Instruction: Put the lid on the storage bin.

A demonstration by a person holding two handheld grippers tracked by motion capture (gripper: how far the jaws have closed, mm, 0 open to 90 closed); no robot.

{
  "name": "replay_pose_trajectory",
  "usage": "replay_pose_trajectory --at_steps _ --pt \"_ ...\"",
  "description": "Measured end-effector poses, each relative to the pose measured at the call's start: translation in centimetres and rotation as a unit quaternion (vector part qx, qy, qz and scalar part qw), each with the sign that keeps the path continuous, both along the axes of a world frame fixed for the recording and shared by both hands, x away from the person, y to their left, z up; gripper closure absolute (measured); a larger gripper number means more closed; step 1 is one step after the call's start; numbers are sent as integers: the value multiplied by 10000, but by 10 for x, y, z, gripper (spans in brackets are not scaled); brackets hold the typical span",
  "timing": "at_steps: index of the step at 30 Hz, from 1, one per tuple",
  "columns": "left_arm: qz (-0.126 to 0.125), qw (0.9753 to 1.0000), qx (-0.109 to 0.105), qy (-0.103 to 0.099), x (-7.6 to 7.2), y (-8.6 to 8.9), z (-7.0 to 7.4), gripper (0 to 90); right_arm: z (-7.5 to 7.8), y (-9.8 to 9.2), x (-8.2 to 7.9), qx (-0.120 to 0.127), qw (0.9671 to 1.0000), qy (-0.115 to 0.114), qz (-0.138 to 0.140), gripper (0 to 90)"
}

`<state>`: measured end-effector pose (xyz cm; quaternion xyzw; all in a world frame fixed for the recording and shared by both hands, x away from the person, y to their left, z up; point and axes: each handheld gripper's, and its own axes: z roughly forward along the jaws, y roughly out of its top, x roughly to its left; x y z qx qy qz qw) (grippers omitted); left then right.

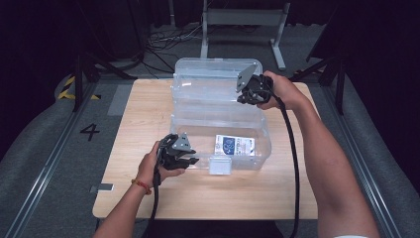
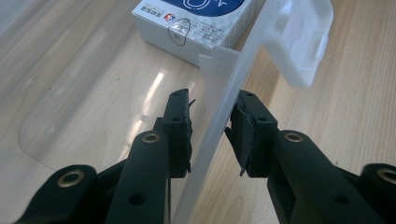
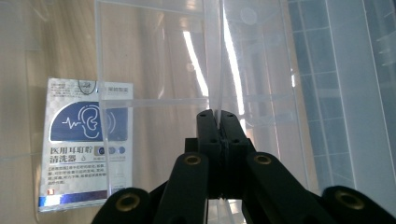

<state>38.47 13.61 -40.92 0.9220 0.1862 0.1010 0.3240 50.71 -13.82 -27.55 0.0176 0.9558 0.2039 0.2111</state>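
Clear box (image 1: 220,130): front wall standing between open left gripper (image 2: 212,135) jaws; right gripper (image 3: 218,122) jaws pinching lid (image 1: 218,79) edge.

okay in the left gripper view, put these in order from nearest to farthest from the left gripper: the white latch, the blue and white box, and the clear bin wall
1. The clear bin wall runs right between the open jaws of the left gripper.
2. The white latch sits farther up that wall, on the outer, table side.
3. The blue and white box lies inside the bin, at the top of the view. It's close to the latch's rank.
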Motion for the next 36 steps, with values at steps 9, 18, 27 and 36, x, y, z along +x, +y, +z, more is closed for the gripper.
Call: replay_pose_trajectory --at_steps 9,18,27,36 --pt "-11 10000 -22 -54 0 0 0 680 2 -1 -20 -36 9999 -12 139 899" --pt "-33 9999 -32 -100 -1 0 -1 676 0 -3 -35 -4 9998 -32 215 897" --pt "-42 9998 -100 -180 -2 0 -3 671 -5 -7 -51 114 9998 -63 179 889" --pt "-115 9996 -201 -182 -1 3 -3 679 -11 -12 -63 226 9996 -137 132 874"
